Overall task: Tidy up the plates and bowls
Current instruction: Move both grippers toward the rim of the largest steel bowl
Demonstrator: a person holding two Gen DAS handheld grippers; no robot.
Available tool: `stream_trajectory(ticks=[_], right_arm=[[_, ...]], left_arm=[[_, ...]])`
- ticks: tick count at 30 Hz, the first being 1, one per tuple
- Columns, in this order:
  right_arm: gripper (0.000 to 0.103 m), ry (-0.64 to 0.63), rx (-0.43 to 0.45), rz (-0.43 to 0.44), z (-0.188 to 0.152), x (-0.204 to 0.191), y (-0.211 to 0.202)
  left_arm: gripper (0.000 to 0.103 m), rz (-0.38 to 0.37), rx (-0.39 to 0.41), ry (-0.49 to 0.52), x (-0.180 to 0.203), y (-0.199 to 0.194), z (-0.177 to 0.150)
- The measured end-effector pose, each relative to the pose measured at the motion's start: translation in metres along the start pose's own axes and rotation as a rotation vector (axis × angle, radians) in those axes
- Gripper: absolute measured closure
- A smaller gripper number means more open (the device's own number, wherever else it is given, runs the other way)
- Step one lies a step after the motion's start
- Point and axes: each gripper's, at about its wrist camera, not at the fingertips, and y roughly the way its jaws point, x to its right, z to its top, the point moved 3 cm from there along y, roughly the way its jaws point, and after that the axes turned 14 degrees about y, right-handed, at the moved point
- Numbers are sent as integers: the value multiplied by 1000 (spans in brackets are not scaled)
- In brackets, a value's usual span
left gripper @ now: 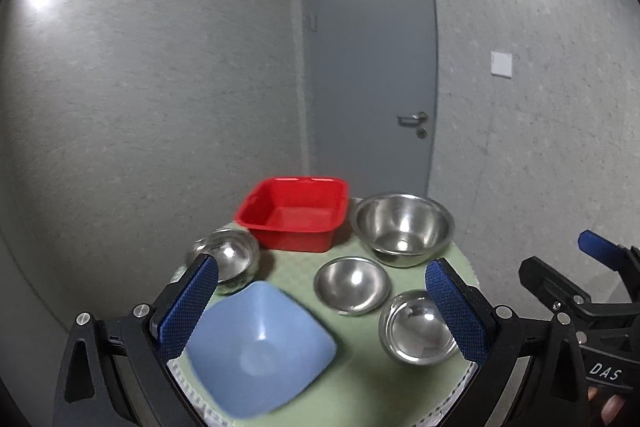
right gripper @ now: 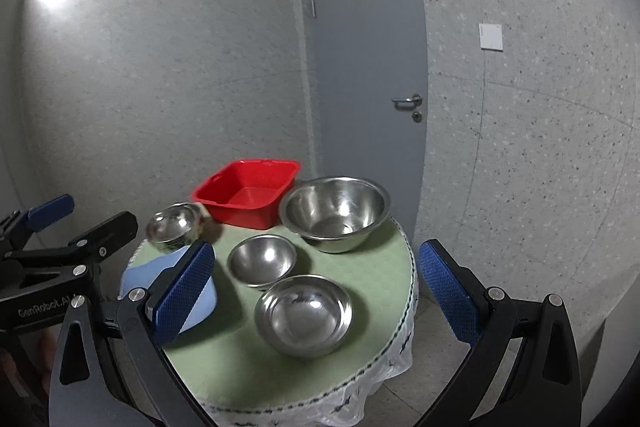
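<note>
A round table with a green cloth (left gripper: 360, 379) (right gripper: 224, 359) holds a blue square bowl (left gripper: 256, 347) (right gripper: 140, 273), a red square tub (left gripper: 296, 215) (right gripper: 248, 193), a large steel bowl (left gripper: 404, 227) (right gripper: 336, 213) and three small steel bowls (left gripper: 352, 285) (left gripper: 416, 327) (left gripper: 228, 255) (right gripper: 262, 259) (right gripper: 304, 313) (right gripper: 174, 225). My left gripper (left gripper: 320, 299) is open and empty above the blue bowl and the near small bowls. My right gripper (right gripper: 316, 275) is open and empty above the front small bowl.
A grey door (left gripper: 372, 67) (right gripper: 364, 67) and speckled walls stand behind the table. The table's lace-edged cloth hangs over the near edge (right gripper: 360, 387). Each gripper shows at the side of the other's view.
</note>
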Motion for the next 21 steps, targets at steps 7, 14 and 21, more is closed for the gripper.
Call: stream_trajectory(ticks=[7,14,21], right_arm=[[0,62,-110,-80,28,34,78],[0,160,-321,-116,49,98,189],[0,148,-504,-100,51,126,285]], left_arm=[[1,-112,-156,10,-12,118,47],[1,-122,-376,30,-15,258,71],[11,-110,-555,34,-28,370,80]])
